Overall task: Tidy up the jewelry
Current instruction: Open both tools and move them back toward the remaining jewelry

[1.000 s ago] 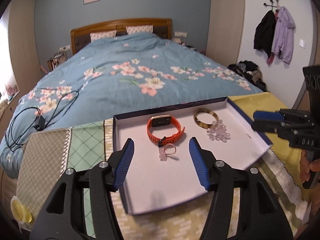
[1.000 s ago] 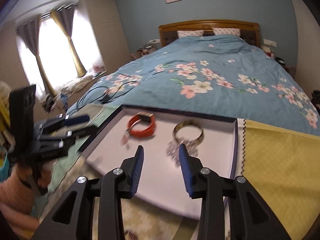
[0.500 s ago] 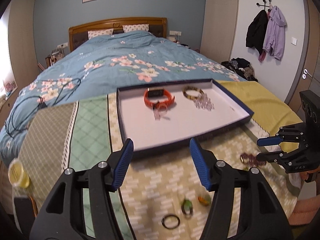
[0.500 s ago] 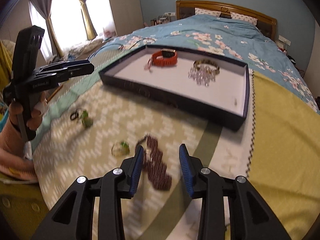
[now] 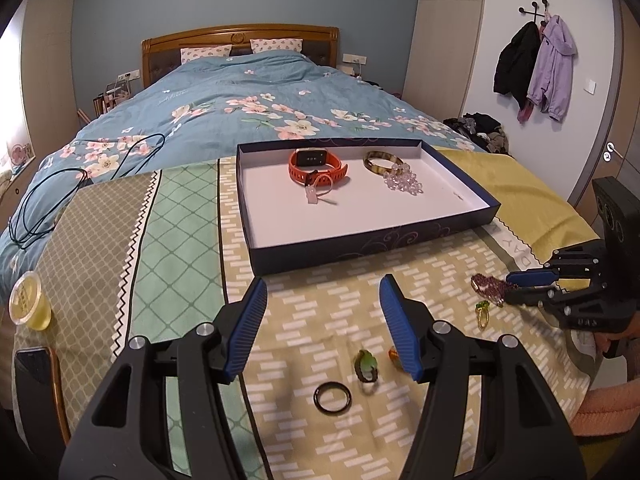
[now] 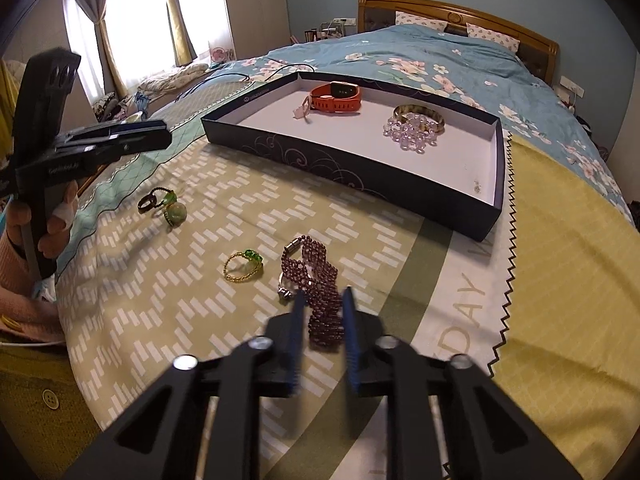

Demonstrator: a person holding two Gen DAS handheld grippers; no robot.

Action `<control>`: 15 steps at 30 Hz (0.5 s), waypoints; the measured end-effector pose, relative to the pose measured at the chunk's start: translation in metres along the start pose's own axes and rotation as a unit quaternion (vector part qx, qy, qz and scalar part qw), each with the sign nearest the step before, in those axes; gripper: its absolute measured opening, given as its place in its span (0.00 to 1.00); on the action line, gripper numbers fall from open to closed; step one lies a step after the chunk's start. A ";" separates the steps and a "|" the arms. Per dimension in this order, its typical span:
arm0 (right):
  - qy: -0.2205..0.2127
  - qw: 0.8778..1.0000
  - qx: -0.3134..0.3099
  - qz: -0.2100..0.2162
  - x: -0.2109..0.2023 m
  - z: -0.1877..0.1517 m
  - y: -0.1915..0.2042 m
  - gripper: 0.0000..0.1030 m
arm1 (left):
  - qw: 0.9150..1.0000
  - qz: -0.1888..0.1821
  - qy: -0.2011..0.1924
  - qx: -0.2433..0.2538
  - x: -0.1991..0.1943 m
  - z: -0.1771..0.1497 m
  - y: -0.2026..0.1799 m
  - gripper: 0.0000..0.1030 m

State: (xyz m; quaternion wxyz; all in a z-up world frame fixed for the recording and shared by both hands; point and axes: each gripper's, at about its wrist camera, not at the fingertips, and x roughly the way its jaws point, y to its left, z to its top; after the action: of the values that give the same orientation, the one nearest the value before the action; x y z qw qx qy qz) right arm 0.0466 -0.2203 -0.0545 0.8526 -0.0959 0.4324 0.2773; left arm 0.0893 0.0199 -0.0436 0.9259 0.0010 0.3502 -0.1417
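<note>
A shallow dark-blue cardboard tray (image 6: 352, 168) with a white floor lies flat on the patterned cloth. Inside it, toward the far wall, an orange-strapped smartwatch (image 6: 338, 97) lies beside a small pale pink ring (image 5: 320, 190), and to their right a mottled amber bangle (image 6: 418, 114) touches a heap of clear crystal beads (image 6: 408, 134). In front of the tray lie a purple beaded bracelet (image 6: 316, 288), a gold wire ring with green stones (image 6: 242, 266), a green-stone ring (image 5: 366, 364), a plain black ring (image 5: 333, 398) and what may be a small orange piece (image 5: 393, 356).

Ahead of your jaws, wooden headboard (image 5: 240, 40) against blue wall (image 5: 120, 12), floral bed (image 5: 240, 112), curtained bright window (image 6: 132, 12) to your left, coats (image 5: 536, 68) hanging to your right.
</note>
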 end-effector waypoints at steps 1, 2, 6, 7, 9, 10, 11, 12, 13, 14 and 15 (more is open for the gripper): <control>-0.001 1.000 0.004 0.002 0.000 0.000 -0.001 0.11 | 1.000 -0.002 0.001 0.000 0.000 -0.001 0.000 0.56; -0.002 1.000 0.006 0.003 -0.001 0.001 -0.002 0.10 | 1.000 -0.002 0.002 0.001 -0.001 -0.002 -0.001 0.56; -0.017 1.000 0.020 0.002 -0.005 0.004 -0.004 0.08 | 1.000 -0.010 0.004 0.010 -0.005 -0.007 -0.003 0.56; -0.022 0.999 0.024 0.002 -0.007 0.005 -0.005 0.08 | 1.000 -0.012 0.003 0.014 -0.006 -0.009 -0.005 0.56; -0.037 0.999 0.033 0.004 -0.013 0.009 -0.007 0.08 | 0.999 -0.021 0.004 0.024 -0.009 -0.012 -0.009 0.55; -0.041 0.999 0.036 0.004 -0.014 0.011 -0.008 0.08 | 0.999 -0.025 0.005 0.029 -0.010 -0.014 -0.012 0.55; -0.046 0.998 0.039 0.005 -0.015 0.013 -0.009 0.08 | 0.999 -0.028 0.005 0.035 -0.012 -0.017 -0.014 0.55; -0.049 0.998 0.040 0.006 -0.017 0.015 -0.009 0.08 | 0.999 -0.032 0.007 0.039 -0.012 -0.018 -0.017 0.54; -0.053 0.998 0.040 0.007 -0.018 0.018 -0.008 0.08 | 0.998 -0.038 0.009 0.046 -0.013 -0.020 -0.020 0.54; -0.057 0.998 0.040 0.007 -0.018 0.019 -0.008 0.08 | 0.998 -0.041 0.010 0.051 -0.013 -0.022 -0.023 0.53; -0.060 0.997 0.041 0.009 -0.019 0.022 -0.007 0.08 | 0.998 -0.044 0.011 0.054 -0.013 -0.024 -0.025 0.52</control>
State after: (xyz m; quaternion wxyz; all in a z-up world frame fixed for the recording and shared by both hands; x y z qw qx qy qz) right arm 0.0559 -0.2248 -0.0266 0.8779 -0.0398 0.3920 0.2723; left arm 0.0582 0.0016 -0.0507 0.9135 0.0374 0.3521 -0.2006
